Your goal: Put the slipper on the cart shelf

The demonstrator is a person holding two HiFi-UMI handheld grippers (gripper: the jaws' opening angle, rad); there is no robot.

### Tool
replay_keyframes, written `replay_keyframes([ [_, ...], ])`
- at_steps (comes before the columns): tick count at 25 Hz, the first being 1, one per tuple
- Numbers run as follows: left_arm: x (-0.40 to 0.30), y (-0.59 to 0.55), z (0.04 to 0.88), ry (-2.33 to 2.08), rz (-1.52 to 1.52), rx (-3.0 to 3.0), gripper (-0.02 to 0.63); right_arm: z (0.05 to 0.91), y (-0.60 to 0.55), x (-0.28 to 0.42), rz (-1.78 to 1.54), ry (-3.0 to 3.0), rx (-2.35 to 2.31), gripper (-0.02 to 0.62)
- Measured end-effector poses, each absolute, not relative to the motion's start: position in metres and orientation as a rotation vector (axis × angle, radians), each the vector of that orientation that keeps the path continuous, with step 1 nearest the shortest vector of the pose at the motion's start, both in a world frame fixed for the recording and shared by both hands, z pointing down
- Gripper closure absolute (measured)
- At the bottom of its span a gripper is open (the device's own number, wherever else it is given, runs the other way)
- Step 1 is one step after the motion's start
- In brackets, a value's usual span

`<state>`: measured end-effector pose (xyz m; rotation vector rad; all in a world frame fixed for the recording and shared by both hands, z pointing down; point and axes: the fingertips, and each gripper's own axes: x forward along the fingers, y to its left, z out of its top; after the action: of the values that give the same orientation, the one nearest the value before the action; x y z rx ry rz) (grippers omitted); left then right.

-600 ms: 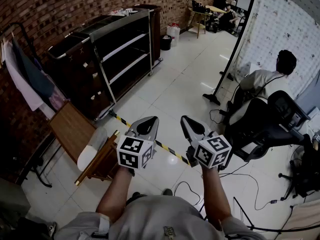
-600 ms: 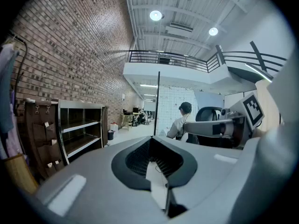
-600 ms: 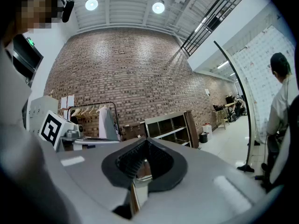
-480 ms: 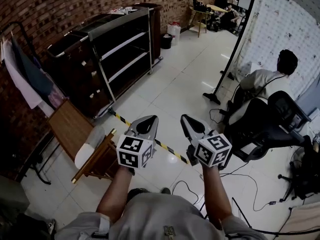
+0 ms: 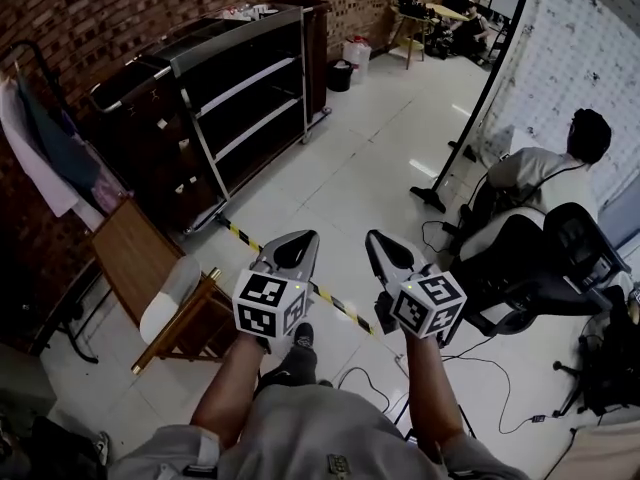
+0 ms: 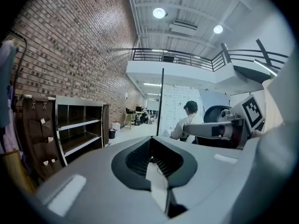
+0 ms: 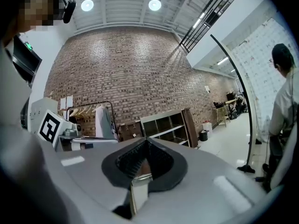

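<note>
Closest to me, my two arms reach forward side by side over the tiled floor (image 5: 360,183). The left gripper (image 6: 151,140) has its jaws pressed together with nothing between them. The right gripper (image 7: 146,140) is the same, jaws closed and empty. Both point away from me, towards the open floor.

Down to my near left stands a wooden stand (image 5: 130,253), and there's the slipper (image 5: 168,298). It's white and lies on that stand, just inside a brass-coloured rail (image 5: 175,330). Its long axis runs from near-left to far-right, roughly in line with the rail. I can't make out which end is the toe. It sits well left of the left gripper, untouched.

A strip of yellow-and-black tape (image 5: 335,303) crosses the floor just beyond the grippers.

Further out on the left, garments hang from a clothes rack (image 5: 40,153) against the brick wall (image 5: 120,8). Beyond the stand is the cart (image 5: 235,43), dark with pale shelves (image 5: 248,86), its open side facing right. A dark pocket organiser (image 5: 150,143) hangs on its near end.

Far right, a person (image 5: 540,173) sits in an office chair (image 5: 565,258), facing away.
</note>
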<state>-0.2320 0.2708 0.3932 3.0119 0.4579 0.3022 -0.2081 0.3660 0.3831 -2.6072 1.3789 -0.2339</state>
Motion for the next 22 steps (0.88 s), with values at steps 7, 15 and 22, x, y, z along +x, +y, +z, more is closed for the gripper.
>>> replay_keyframes([
  [7,-0.142,0.247,0.389,0.497,0.279,2.999,0.598,0.381,0.339,-0.125,-0.244,1.369,-2.641,0.595],
  [15,-0.043,0.210,0.382,0.553,0.289,2.978,0.598,0.363,0.291,-0.033,-0.238,1.366,-2.673,0.595],
  [22,0.023,0.172,0.383,0.473,0.284,2.982,0.598,0.363,0.252,0.045,-0.239,1.437,-2.648,0.595],
])
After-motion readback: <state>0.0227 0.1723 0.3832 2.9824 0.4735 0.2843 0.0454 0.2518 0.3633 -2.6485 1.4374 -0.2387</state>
